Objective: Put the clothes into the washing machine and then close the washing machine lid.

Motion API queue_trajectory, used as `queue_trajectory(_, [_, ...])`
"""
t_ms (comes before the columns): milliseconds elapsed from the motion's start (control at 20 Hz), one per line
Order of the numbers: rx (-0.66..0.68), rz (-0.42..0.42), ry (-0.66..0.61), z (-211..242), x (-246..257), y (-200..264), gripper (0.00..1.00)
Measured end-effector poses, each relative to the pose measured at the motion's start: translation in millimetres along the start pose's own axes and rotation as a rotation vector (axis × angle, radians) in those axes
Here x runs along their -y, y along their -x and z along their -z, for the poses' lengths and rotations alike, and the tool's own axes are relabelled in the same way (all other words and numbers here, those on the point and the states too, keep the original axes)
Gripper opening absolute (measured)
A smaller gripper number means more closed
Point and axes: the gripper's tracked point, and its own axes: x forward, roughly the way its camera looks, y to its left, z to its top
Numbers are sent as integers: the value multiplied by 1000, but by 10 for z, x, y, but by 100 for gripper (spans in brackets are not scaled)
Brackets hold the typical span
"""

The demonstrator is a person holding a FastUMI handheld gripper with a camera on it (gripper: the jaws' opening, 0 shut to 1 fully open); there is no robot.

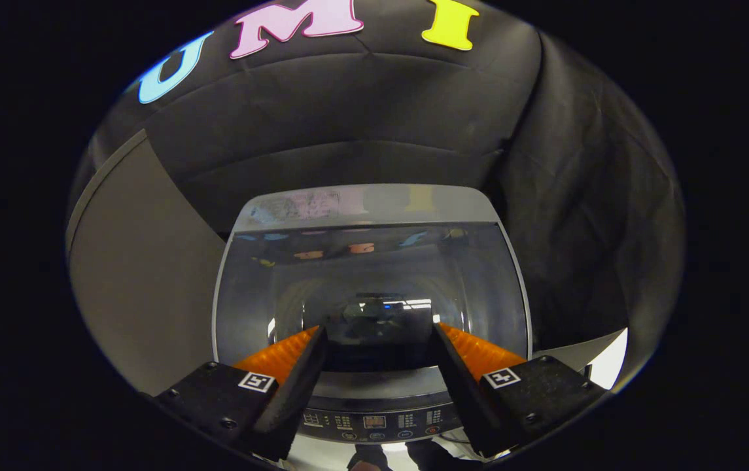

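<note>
A top-loading washing machine (pixel 367 203) stands just ahead of and below me, against the black cloth wall. Its glass lid (pixel 374 275) lies flat over the tub and mirrors the booth, and the round drum shows dimly through it. What lies inside the drum is too dark to tell. My gripper (pixel 377 330) hovers over the lid's near edge, open, with nothing between its fingers. The control panel (pixel 374 422) with its buttons and small display sits below, between the two fingers.
A tall grey panel (pixel 145 275) stands close to the machine's left side. Black cloth (pixel 583 216) hangs behind and to the right. A patch of pale floor (pixel 609 366) shows beyond the right finger.
</note>
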Motion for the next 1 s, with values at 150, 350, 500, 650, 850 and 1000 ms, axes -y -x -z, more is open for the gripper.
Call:
queue_trajectory(150, [-13, 2, 6, 66, -15, -17, 99])
queue_trajectory(350, [-8, 1, 5, 44, -13, 16, 99])
queue_trajectory(500, [58, -5, -8, -124, -1, 214, 99])
queue_trajectory(650, [142, -4, -15, -400, 37, 506, 99])
queue_trajectory(850, [287, 13, 13, -857, 36, 888, 99])
queue_trajectory(1000, [413, 9, 10, -1240, 45, 1214, 99])
